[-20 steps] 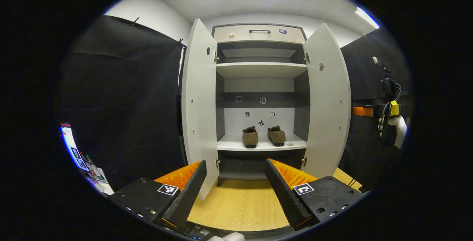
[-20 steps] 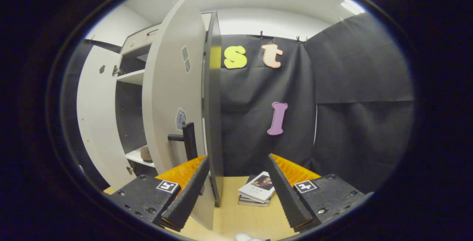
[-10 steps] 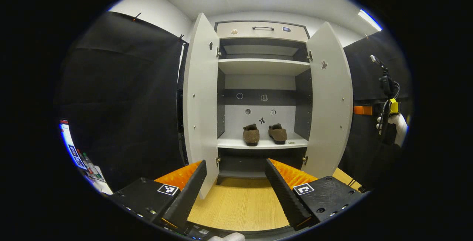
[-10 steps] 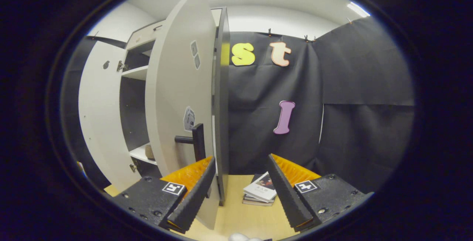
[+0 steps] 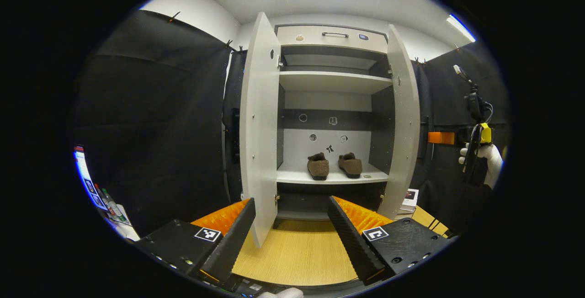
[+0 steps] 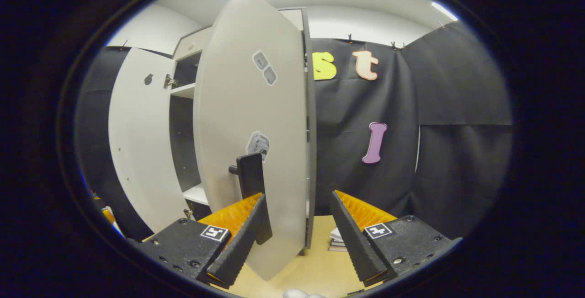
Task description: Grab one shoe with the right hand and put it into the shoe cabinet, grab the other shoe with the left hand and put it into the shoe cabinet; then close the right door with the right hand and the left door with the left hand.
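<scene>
In the left gripper view two brown shoes (image 5: pixel 318 166) (image 5: pixel 350 164) sit side by side on a low shelf of the white shoe cabinet (image 5: pixel 332 37). Its left door (image 5: pixel 258 124) stands wide open; the right door (image 5: pixel 403 124) is swung partway inward. My left gripper (image 5: pixel 288 225) is open, held back from the cabinet above the wooden floor. In the right gripper view my right gripper (image 6: pixel 297 227) is open, right up against the outside of the right door (image 6: pixel 256 119) beside its dark handle (image 6: pixel 250 177). Whether it touches the door I cannot tell.
A gloved hand (image 5: pixel 491 158) holding the other gripper shows at the right of the left gripper view. Stacked books (image 6: pixel 337 241) lie on the wooden floor (image 5: pixel 297 252) behind the right door. Black cloth walls stand on both sides. A screen and pens (image 5: pixel 98 193) are at the far left.
The right door has swung inward, toward the cabinet, with my right gripper following its outer face. The left gripper has shifted slightly; the shoes have not moved.
</scene>
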The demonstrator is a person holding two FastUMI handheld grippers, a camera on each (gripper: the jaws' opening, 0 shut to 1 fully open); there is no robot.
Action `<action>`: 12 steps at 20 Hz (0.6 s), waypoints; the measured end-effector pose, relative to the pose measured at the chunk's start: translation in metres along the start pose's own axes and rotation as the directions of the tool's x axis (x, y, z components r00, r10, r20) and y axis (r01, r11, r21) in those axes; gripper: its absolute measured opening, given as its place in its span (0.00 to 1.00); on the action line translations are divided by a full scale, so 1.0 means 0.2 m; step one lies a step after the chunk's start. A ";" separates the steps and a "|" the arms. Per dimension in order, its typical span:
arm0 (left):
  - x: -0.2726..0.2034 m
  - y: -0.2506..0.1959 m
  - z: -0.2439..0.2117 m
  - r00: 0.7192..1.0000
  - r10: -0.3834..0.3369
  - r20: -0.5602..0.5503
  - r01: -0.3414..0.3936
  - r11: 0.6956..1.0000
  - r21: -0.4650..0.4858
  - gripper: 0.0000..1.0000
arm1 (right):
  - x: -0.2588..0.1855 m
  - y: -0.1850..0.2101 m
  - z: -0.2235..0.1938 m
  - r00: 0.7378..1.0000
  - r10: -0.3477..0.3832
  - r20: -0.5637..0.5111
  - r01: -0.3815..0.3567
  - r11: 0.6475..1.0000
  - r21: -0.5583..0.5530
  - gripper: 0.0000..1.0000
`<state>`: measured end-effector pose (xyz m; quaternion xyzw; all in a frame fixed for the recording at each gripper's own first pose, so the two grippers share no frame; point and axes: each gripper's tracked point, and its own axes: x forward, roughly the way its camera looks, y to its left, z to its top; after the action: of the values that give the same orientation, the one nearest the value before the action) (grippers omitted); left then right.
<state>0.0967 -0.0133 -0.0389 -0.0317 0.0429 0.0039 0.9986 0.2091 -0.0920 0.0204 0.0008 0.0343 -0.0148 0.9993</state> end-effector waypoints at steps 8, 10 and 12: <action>0.01 0.13 0.00 1.000 -0.014 -0.005 0.014 1.000 0.000 0.96 | -0.07 0.26 0.00 0.999 0.036 0.026 -0.037 0.999 0.006 0.99; 0.03 0.16 -0.01 1.000 -0.024 -0.013 0.024 1.000 0.001 0.96 | -0.11 0.27 -0.04 0.999 0.032 0.004 -0.032 0.999 0.011 0.99; 0.05 0.20 -0.01 1.000 -0.028 -0.012 0.028 1.000 -0.003 0.96 | -0.17 0.27 -0.07 1.000 0.023 -0.008 -0.023 1.000 0.017 0.99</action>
<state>0.1068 0.0259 -0.0433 -0.0338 0.0487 -0.0101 0.9982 0.1768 -0.0370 0.0090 0.0098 0.0385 -0.0036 0.9992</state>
